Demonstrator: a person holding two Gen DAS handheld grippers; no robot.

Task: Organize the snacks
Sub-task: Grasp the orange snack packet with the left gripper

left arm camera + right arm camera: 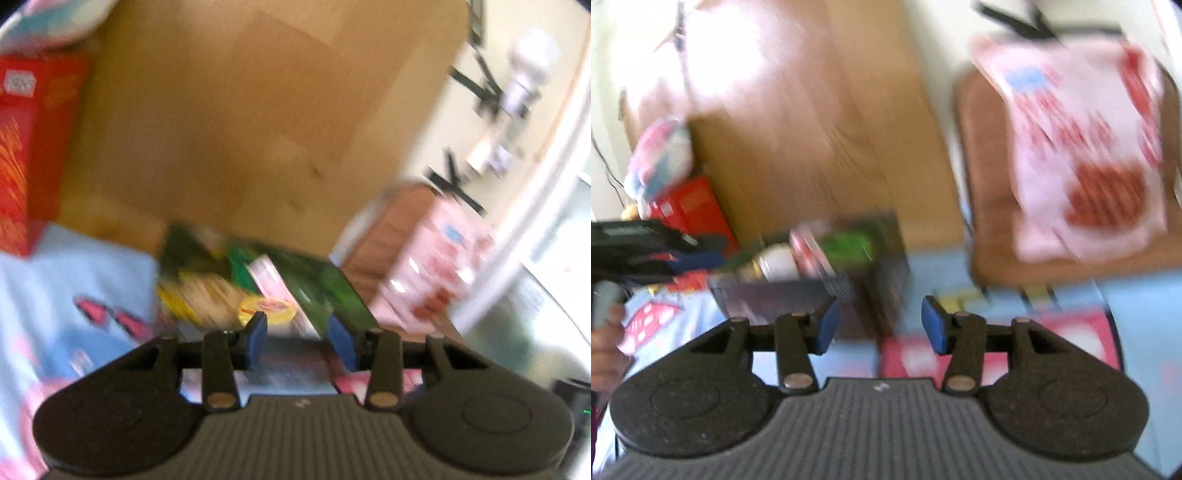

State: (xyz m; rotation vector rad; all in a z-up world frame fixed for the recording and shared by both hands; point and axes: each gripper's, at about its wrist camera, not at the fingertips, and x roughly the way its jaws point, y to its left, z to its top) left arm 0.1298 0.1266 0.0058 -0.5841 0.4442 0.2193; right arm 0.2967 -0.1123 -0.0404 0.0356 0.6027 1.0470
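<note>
Both views are blurred by motion. My left gripper point(297, 338) holds a green snack box point(280, 291) with yellow and pink print between its blue pads, just above a light blue patterned cloth point(74, 273). In the right wrist view the same box point(831, 266) lies left of centre, with the left gripper's blue fingers point(698, 258) on its left end. My right gripper point(879, 325) is open and empty, just right of the box. A pink snack bag point(1082, 147) rests on a brown tray point(982, 166); it also shows in the left wrist view point(439, 266).
A large cardboard box point(236, 110) stands behind the snack box. A red box point(26, 147) stands at the left, also in the right wrist view point(694, 210), with a patterned pouch point(661, 158) above it. The wooden board point(820, 122) is behind.
</note>
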